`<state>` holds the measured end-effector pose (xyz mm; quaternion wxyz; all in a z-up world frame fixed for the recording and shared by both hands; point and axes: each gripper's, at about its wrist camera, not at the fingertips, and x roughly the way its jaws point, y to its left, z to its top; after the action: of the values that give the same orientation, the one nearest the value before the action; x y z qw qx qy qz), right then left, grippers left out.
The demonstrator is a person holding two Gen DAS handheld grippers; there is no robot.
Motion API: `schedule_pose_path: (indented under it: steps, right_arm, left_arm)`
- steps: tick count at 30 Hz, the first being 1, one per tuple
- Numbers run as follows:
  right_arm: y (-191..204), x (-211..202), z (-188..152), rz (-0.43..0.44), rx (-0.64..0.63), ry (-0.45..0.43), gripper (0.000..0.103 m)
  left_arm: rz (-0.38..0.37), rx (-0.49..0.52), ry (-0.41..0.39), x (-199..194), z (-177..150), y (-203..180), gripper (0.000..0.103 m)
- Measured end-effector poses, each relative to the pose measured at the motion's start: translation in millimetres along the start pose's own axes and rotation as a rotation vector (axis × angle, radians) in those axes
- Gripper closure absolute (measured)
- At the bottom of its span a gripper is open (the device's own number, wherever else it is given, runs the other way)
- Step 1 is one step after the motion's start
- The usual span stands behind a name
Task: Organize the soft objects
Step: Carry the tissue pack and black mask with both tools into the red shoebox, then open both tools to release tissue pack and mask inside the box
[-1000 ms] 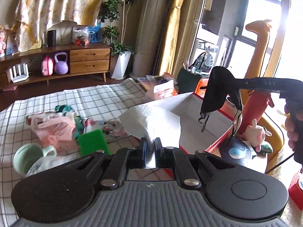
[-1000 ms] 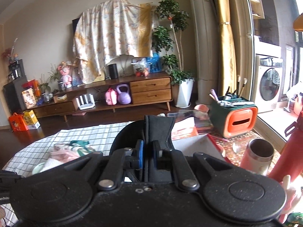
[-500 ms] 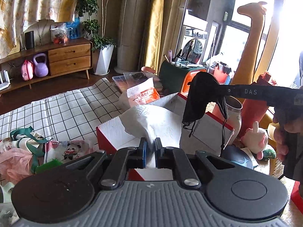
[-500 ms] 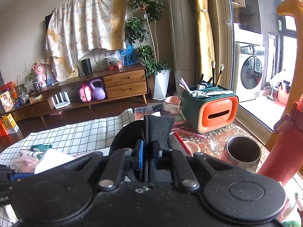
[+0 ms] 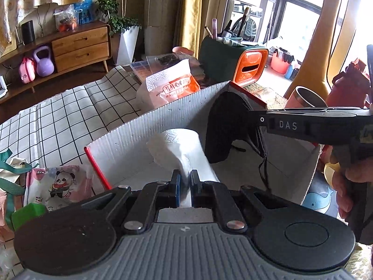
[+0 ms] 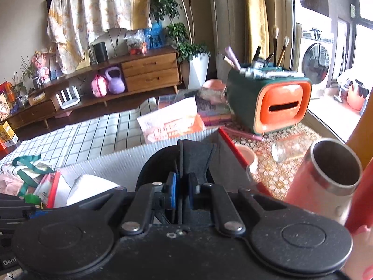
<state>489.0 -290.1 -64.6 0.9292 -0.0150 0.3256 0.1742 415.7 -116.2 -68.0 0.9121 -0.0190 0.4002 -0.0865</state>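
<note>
Each wrist camera looks forward and downward along its jaws, close above the shared white box (image 5: pixel 149 126) (image 6: pixel 121 163).

A soft white paper tissue (image 5: pixel 184 149) hangs crumpled over the open white box with red edges (image 5: pixel 149 126). Beside it a black face mask (image 5: pixel 221 135) dangles over the same box, its thin strings (image 5: pixel 263 163) hanging down inside.
</note>
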Motion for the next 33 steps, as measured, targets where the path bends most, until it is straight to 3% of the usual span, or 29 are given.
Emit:
schedule_pose_path:
  steps: [11, 20, 23, 30, 33]
  right_arm:
    - [-2.0, 28.0, -20.2, -0.004, -0.017, 0.109, 0.093]
    - [-8.1, 27.9, -28.1, 0.007, 0.037, 0.135, 0.082]
    - [-8.5, 25.0, -28.2, 0.016, 0.043, 0.146, 0.080]
    - [-9.0, 12.2, -30.9, 0.010, 0.034, 0.156, 0.064]
    - [-11.9, 5.5, -31.3, 0.016, 0.050, 0.161, 0.056]
  left_arm:
    - [-0.021, 0.039, 0.142, 42.3, 0.0, -6.5, 0.095]
    - [-0.012, 0.026, 0.229, 54.2, -6.1, -4.6, 0.095]
    - [-0.009, 0.049, 0.230, 51.5, -7.6, -7.9, 0.095]
    - [-0.015, 0.066, 0.206, 40.9, -8.2, -12.1, 0.094]
    - [-0.007, 0.052, 0.195, 35.9, -6.7, -10.3, 0.088]
